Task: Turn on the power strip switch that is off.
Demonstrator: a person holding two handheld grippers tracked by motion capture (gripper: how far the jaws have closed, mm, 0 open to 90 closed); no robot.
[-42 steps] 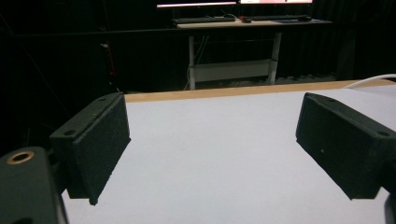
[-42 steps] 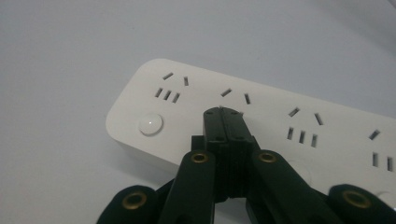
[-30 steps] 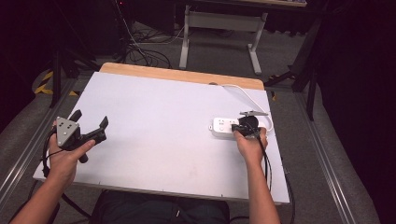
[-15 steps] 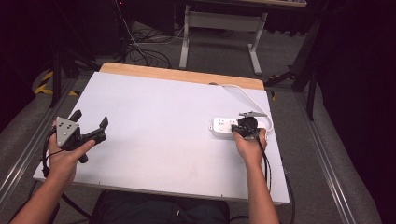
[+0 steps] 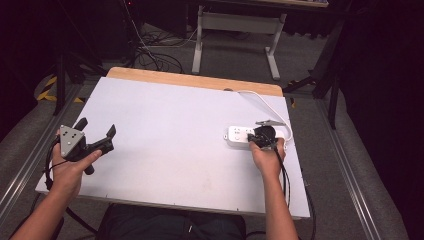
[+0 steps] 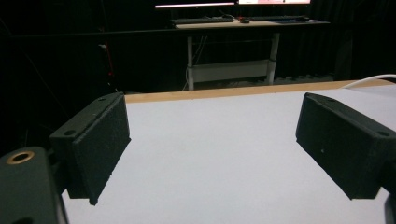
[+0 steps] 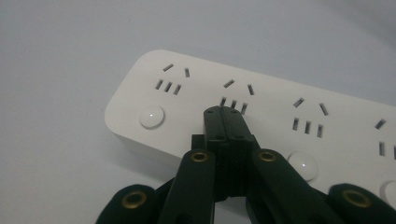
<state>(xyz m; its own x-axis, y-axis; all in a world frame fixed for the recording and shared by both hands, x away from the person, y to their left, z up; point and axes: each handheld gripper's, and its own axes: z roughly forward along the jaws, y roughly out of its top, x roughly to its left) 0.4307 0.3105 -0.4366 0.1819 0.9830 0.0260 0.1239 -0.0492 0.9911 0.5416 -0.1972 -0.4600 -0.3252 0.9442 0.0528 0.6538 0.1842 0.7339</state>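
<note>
While the right gripper is held with its jaws pressed together over the strip, the step in hand is judged to be a press on one of its switches.

Strip: a white power strip lying flat near the right edge of the table, its cord run back toward the far edge.
Right gripper: closed on nothing, tip poised just above the second socket, between two round buttons.
Left gripper: jaws spread wide and empty, held near the table's left edge, well apart from the strip.
Doing it well: the closed tip should be centred on the intended button, lowered straight, and pressed briefly; a sideways push would likely slide the light strip, so the downward line should be kept.
Hard to make out: which button is meant cannot be told; whether the tip touches the strip cannot be told either.
Cut off: the strip's right end is lost at the frame edge, and the button below it is partly hidden by the jaw arms.
</note>
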